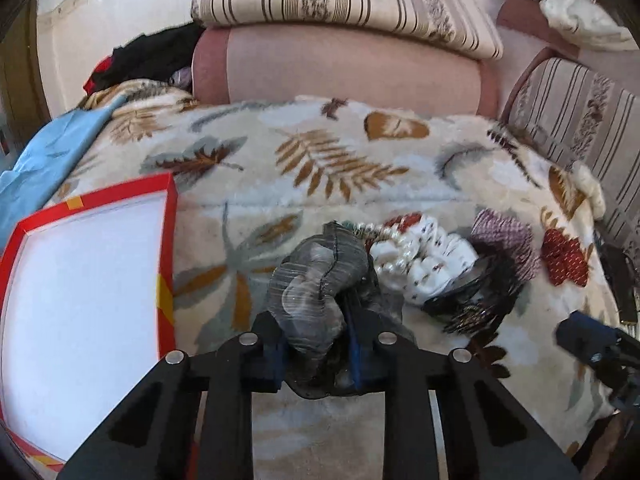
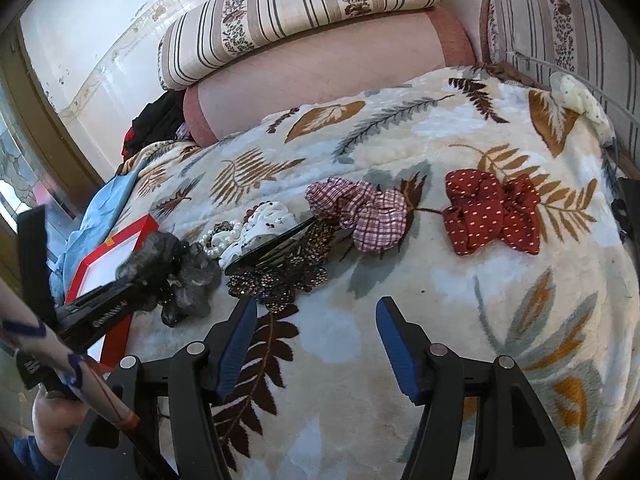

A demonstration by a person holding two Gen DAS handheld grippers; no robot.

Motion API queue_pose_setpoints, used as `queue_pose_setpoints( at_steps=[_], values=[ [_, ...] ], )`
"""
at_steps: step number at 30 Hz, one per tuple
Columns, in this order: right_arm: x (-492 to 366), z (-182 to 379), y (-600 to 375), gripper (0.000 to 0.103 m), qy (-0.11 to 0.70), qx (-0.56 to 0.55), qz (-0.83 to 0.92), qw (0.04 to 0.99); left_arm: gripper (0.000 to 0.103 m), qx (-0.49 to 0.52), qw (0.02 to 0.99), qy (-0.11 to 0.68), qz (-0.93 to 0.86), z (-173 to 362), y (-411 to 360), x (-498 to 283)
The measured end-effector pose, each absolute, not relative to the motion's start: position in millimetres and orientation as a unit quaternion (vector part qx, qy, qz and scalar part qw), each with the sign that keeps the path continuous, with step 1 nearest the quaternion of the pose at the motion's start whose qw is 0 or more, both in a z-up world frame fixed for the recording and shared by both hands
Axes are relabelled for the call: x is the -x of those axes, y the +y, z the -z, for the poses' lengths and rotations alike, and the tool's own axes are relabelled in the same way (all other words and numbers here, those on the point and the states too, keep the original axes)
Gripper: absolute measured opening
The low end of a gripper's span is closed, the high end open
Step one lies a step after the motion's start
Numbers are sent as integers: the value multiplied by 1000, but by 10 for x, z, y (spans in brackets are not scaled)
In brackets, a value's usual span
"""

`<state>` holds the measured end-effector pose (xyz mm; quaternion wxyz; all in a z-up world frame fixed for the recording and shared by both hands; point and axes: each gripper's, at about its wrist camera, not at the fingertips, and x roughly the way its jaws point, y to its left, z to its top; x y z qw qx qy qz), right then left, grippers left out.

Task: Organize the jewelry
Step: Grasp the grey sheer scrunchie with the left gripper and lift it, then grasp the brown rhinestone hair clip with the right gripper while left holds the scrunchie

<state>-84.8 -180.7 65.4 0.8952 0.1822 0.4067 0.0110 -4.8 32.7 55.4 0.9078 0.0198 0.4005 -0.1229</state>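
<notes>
My left gripper [image 1: 316,328] is shut on a grey sheer scrunchie [image 1: 316,280], just right of the red-rimmed white box [image 1: 80,280]. It shows in the right wrist view [image 2: 160,268] with the grey scrunchie [image 2: 188,276] beside the box [image 2: 116,252]. My right gripper [image 2: 316,320] is open and empty above the blanket. Ahead of it lie a dark beaded flower clip [image 2: 280,276], a white scrunchie with pearls [image 2: 256,228], a pink checked scrunchie [image 2: 360,212] and a red dotted scrunchie [image 2: 492,212]. The pile also shows in the left wrist view [image 1: 432,264].
All lies on a leaf-patterned blanket [image 2: 400,128] over a sofa. Striped cushions [image 2: 300,12] and a pink bolster [image 2: 320,68] stand behind. Blue cloth [image 1: 48,160] lies left of the box. A cream scrunchie [image 2: 580,96] sits at the far right.
</notes>
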Motion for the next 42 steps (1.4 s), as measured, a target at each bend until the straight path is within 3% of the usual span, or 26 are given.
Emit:
queue_pose_setpoints(
  at_steps=[8,21,22,25,27,42],
  values=[
    [565,-583,-1749,70,421,-218,-21,880,22,-8,930,342,133,-812,376,167],
    [133,-205,-1742,72,447,-298,-42,843,22,-4,930,341,137,-805,369,152],
    [107,-203,-1719,71,448,-294,-42,843,22,-5,930,341,139,-804,366,153],
    [98,-237,-1663,52,438,-279,-49,853,22,-8,932,338,134,-804,381,163],
    [129,-273,-1676,47,434,-282,-53,854,22,-5,932,338,132,-802,398,162],
    [379,-639,-1609,47,386,-225,-56,893,22,4,939,316,135,-869,439,232]
  ],
)
